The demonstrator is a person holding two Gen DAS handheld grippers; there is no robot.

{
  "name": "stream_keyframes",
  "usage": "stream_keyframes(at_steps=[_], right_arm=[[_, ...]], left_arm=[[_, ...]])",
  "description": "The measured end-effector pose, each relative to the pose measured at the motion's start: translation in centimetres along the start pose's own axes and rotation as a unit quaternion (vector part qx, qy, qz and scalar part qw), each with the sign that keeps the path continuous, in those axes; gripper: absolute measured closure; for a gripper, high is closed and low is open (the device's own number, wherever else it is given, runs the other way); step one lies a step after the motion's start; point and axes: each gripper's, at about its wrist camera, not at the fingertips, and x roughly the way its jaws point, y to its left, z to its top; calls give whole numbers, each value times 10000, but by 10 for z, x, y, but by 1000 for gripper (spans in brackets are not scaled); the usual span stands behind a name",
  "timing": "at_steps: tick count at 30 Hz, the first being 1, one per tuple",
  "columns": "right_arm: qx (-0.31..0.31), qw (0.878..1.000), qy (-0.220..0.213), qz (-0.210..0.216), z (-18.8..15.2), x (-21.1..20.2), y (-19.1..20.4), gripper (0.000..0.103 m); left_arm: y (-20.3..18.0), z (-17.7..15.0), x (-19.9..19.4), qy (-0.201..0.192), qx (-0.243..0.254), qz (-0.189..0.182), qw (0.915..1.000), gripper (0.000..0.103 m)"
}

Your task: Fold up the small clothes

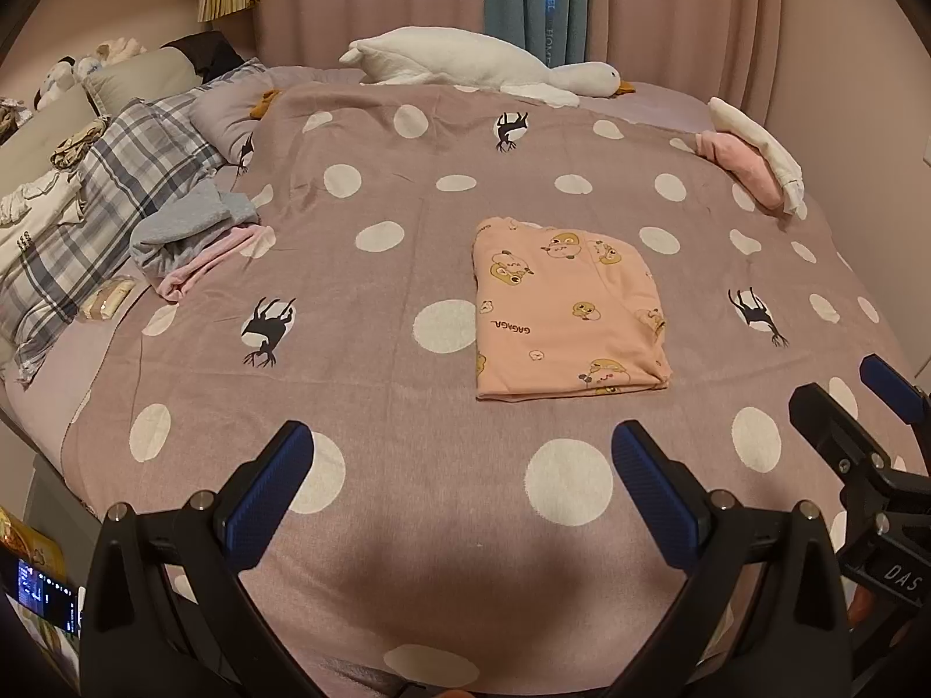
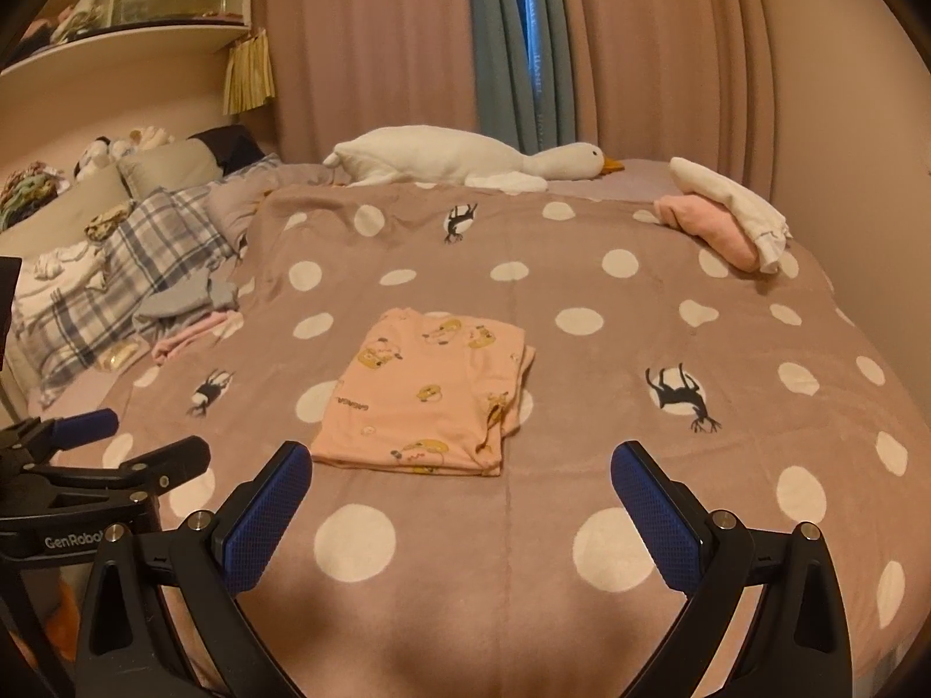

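A small peach garment with cartoon prints lies folded into a neat rectangle on the mauve polka-dot bedspread. It also shows in the right wrist view. My left gripper is open and empty, hovering over the bedspread short of the garment's near edge. My right gripper is open and empty, with the garment's near edge just beyond its fingertips. The right gripper also shows at the right edge of the left wrist view, and the left gripper shows at the left edge of the right wrist view.
A white goose plush lies along the far edge. Folded pink and white clothes sit at the far right corner. A grey and pink heap of clothes and plaid pillows lie on the left.
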Motion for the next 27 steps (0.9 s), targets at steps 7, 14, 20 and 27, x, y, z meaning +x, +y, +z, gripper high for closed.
stream_keyframes(at_steps=[7, 14, 20, 27], right_arm=[[4, 10000, 6, -3, 0, 0, 1, 1], [5, 10000, 4, 3, -1, 1, 2, 1], [-20, 10000, 2, 11, -1, 1, 2, 1], [-59, 10000, 9, 33, -7, 2, 9, 1]], left_arm=[[0, -2, 0, 29, 14, -22, 10000, 0], [0, -2, 1, 30, 21, -22, 10000, 0], [0, -3, 1, 30, 38, -21, 10000, 0], [0, -3, 2, 6, 59, 12, 10000, 0]])
